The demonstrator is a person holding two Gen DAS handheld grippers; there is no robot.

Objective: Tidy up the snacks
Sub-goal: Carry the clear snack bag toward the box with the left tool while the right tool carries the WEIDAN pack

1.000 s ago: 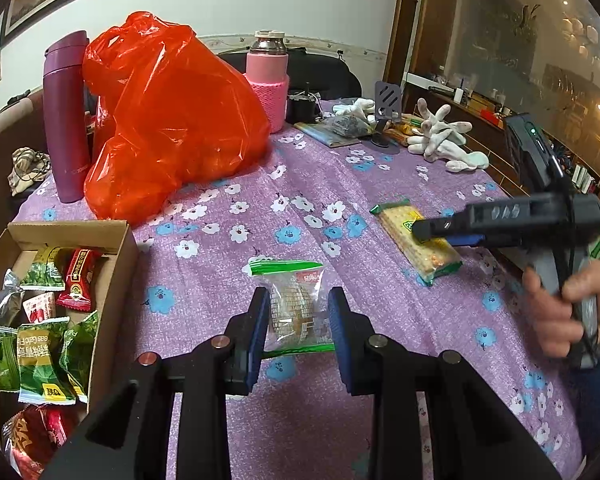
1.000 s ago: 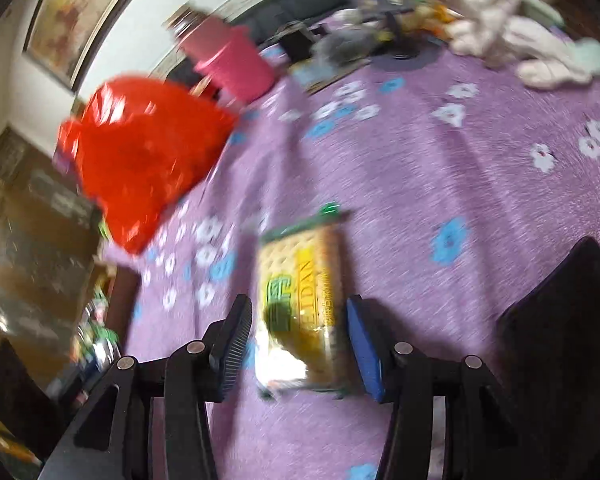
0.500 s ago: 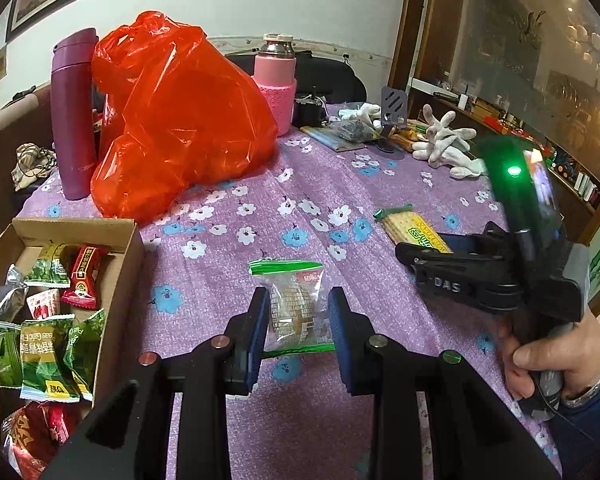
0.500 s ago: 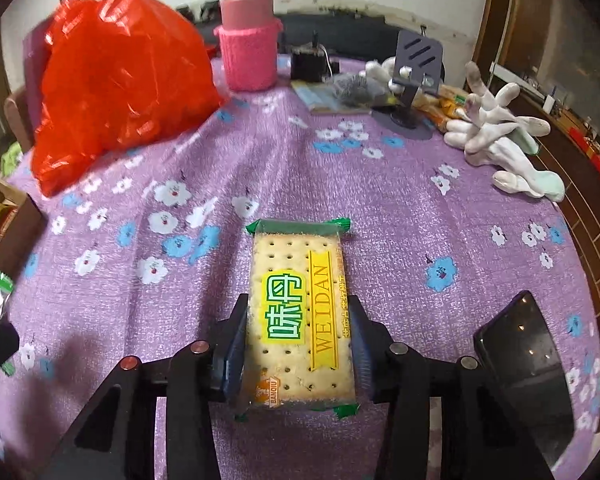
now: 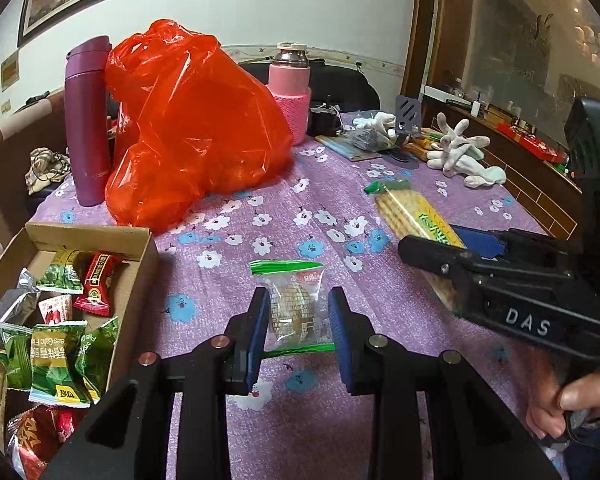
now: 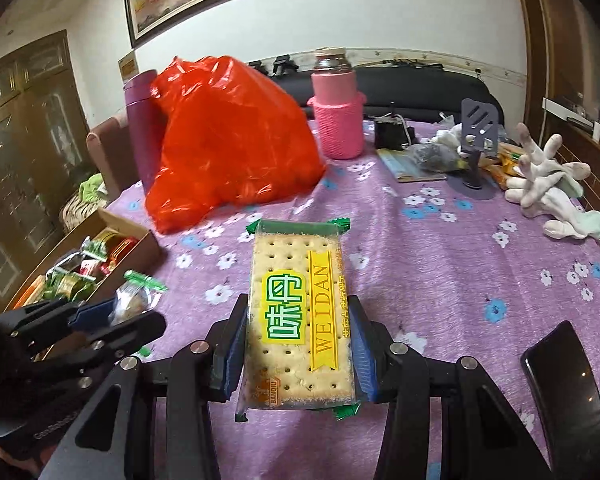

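At the far left a cardboard box (image 5: 134, 240) sat at the edge of the surface (image 5: 284, 216), packed with green and red snack packets (image 5: 60, 364). Behind it stood a tall purple flask (image 5: 87, 120), touching a bulging red plastic bag (image 5: 192, 136), and further back a bottle in a pink knitted sleeve (image 5: 291, 96).

Nearer to me, the left hand-held gripper (image 5: 296, 328) pointed down at the purple flowered cloth, its blue pads pinching a small clear packet of round biscuits (image 5: 296, 304) with a green top seal. I could not tell whether the packet hung clear of the cloth or touched it.

To the right of it, the right hand-held gripper (image 6: 298, 354), gripped by a person's hand (image 5: 576, 404), was clamped on the near end of a long cracker pack (image 6: 300, 312) with a yellow and green label. The pads pressed on both long sides and the pack stuck out forward above the surface, its far end aimed towards the red bag. From the right-hand camera the two grippers were near each other, the left one low at the picture's left, with the box just beyond it.

Further right a dark phone (image 6: 564, 376) lay on the cloth. At the far right edge lay a heap of white gloves (image 6: 548, 184), with a small grey stand (image 6: 478, 136) and some flat packets (image 6: 408, 164) beside them.
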